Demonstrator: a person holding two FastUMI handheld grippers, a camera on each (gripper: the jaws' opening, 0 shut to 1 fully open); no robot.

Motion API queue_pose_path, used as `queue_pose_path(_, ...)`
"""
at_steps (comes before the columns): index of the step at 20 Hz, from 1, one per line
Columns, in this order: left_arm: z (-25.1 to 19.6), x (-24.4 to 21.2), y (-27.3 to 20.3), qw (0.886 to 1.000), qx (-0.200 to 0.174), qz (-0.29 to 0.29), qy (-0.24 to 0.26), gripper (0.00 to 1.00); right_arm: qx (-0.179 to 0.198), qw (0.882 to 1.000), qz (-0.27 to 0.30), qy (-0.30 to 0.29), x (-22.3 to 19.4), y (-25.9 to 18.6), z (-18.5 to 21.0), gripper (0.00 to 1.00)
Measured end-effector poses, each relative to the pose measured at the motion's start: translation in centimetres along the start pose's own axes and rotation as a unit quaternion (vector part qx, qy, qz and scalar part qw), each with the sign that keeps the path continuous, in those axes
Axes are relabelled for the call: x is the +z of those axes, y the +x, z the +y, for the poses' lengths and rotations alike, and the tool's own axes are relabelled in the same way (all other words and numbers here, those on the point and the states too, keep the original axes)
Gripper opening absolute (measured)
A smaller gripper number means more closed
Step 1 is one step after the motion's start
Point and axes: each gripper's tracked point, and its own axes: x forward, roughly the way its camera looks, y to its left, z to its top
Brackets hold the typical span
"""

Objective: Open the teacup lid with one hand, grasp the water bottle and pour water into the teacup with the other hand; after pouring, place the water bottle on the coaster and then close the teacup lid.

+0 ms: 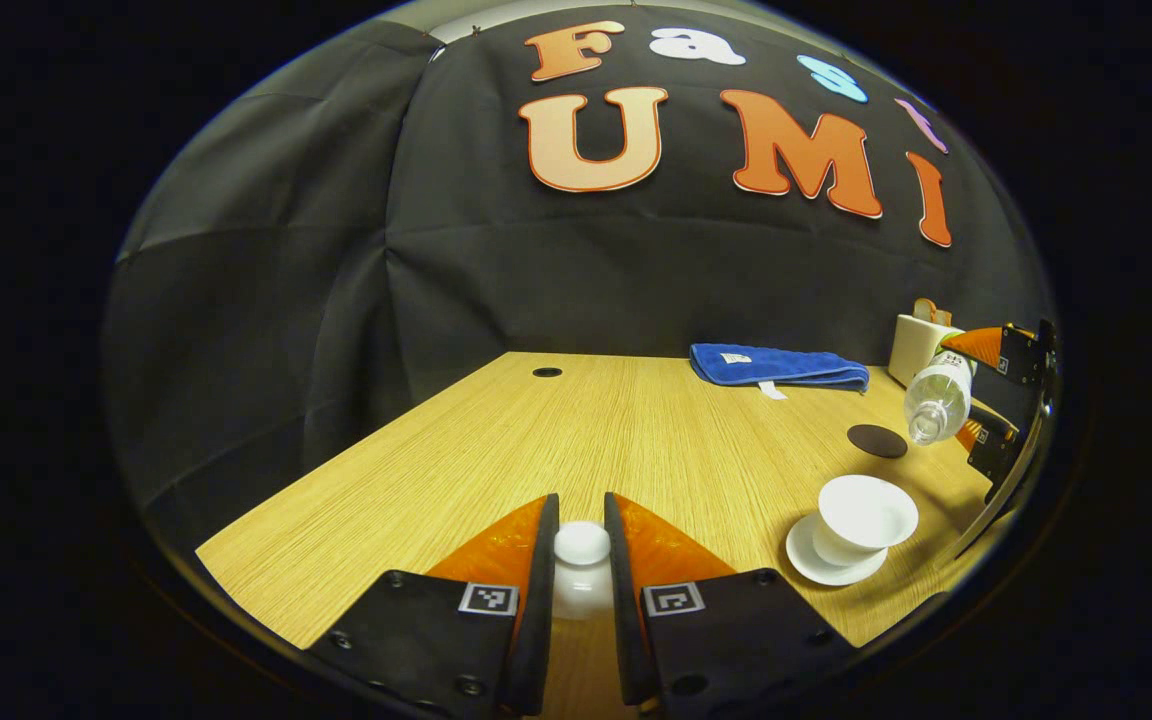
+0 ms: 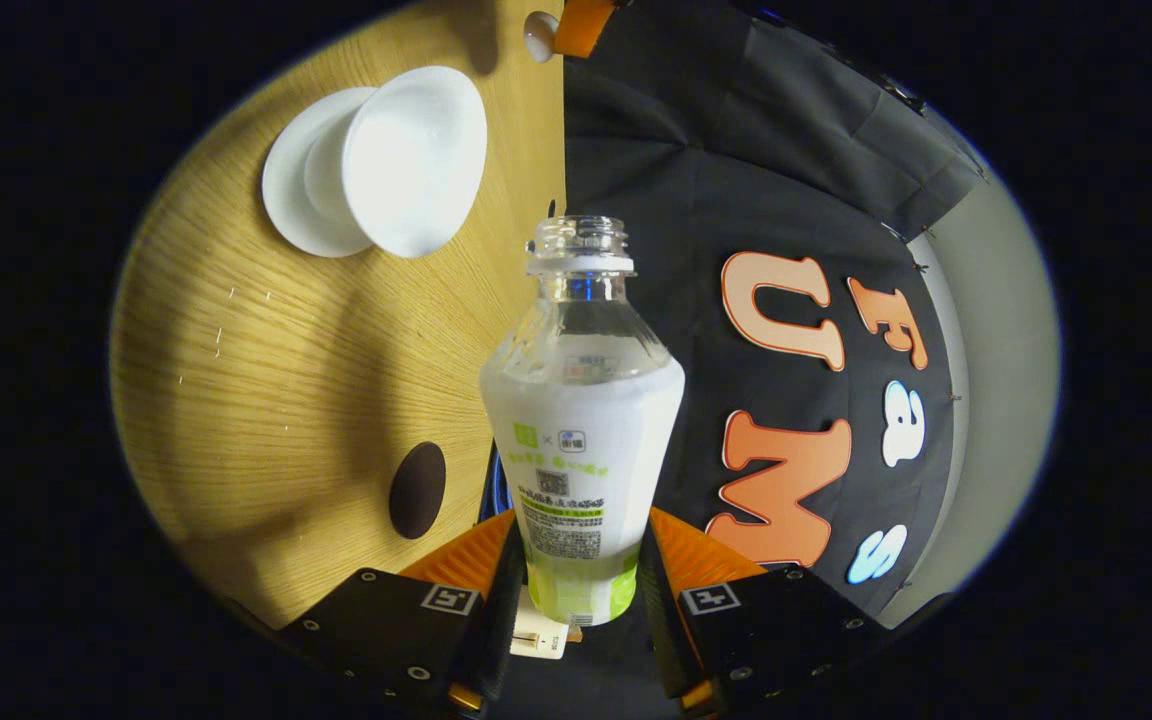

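Note:
My left gripper (image 1: pixel 581 545) is shut on the white teacup lid (image 1: pixel 581 565), held by its knob above the wooden table. The open white teacup (image 1: pixel 864 515) stands on its saucer (image 1: pixel 806 560) to the right. Beyond it lies the dark round coaster (image 1: pixel 877 441). My right gripper (image 2: pixel 576 570) is shut on the uncapped water bottle (image 2: pixel 581 440), tipped sideways with its mouth toward the teacup (image 2: pixel 416 160) and short of it. In the left gripper view the bottle (image 1: pixel 936 400) hangs above the table at the far right, past the coaster. The coaster (image 2: pixel 417 490) lies near the bottle's base.
A folded blue towel (image 1: pixel 776 366) lies at the table's back edge. A cream holder (image 1: pixel 916 345) stands at the back right corner. A small round hole (image 1: pixel 546 372) sits in the tabletop at the back left. The table edge runs along the cloth wall.

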Motion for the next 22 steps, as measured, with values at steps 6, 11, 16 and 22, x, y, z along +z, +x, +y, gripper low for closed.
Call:
queue_pose_path(6, -0.1, 0.4, -0.2, 1.000, -0.001, -0.001, 0.004, 0.31, -0.021, 0.999, -0.003, -0.034, -0.2, 0.2, -1.0, 0.59)
queue_pose_path(11, -0.1, 0.6, -0.4, 1.000, -0.003, -0.004, 0.006, 0.31, -0.044, 0.998, -0.006, -0.053, -0.5, 0.2, -3.0, 0.59)
queue_pose_path(16, -0.2, 0.8, -0.7, 1.000, -0.006, -0.005, 0.009, 0.32, -0.063, 0.996, -0.016, -0.066, -0.3, 0.4, -4.6, 0.59)
queue_pose_path(22, -0.3, 1.5, -1.0, 1.000, -0.006, -0.012, 0.014, 0.29, -0.084, 0.992, -0.031, -0.090, 0.0, 0.4, -6.4, 0.59)
